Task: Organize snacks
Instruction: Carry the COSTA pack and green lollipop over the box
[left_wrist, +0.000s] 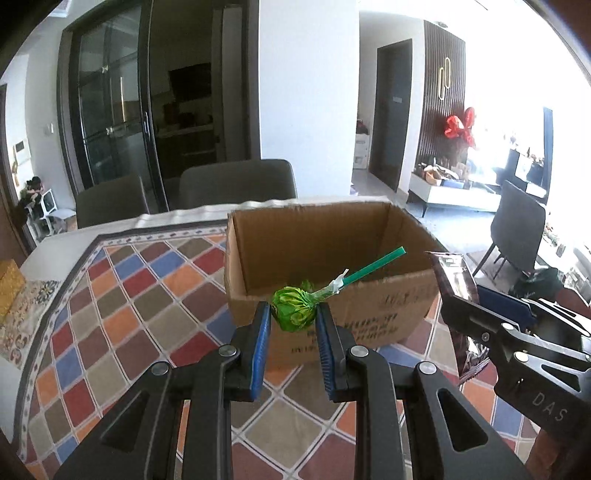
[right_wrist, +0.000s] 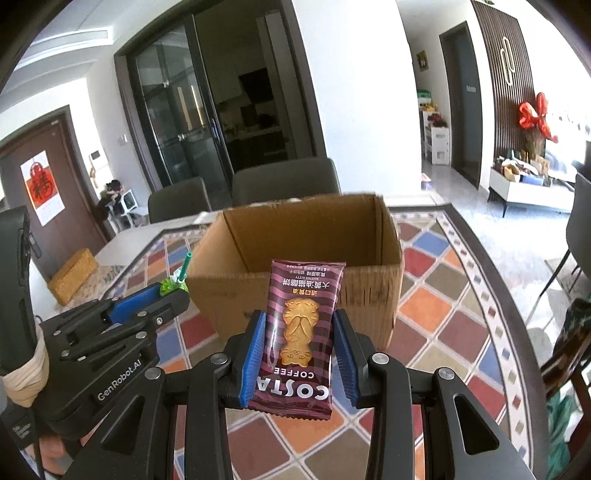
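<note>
Left wrist view: our left gripper (left_wrist: 293, 314) has its blue pads pinched on the green-wrapped head of a lollipop (left_wrist: 294, 309), the green stick slanting up and to the right over the near wall of the cardboard box (left_wrist: 332, 314). We see the box standing open on the patchwork tablecloth (left_wrist: 122, 302), with no snack visible in the part of its inside we can see. At the right edge, our right gripper (left_wrist: 456, 299) holds a dark snack packet (left_wrist: 452, 273) upright, beside the box's right corner

Right wrist view: our right gripper (right_wrist: 300, 343) pinches the maroon Costa Coffee biscuit packet (right_wrist: 300, 339) by its two long edges, print upside down, held in front of the box's near wall (right_wrist: 362, 295). Left gripper (right_wrist: 162, 295) comes in from the left, closed on the lollipop (right_wrist: 171, 285), near the box's left corner. Both snacks are held above the tablecloth (right_wrist: 443, 314), outside the box. Two grey chairs (right_wrist: 284, 181) stand behind the table
</note>
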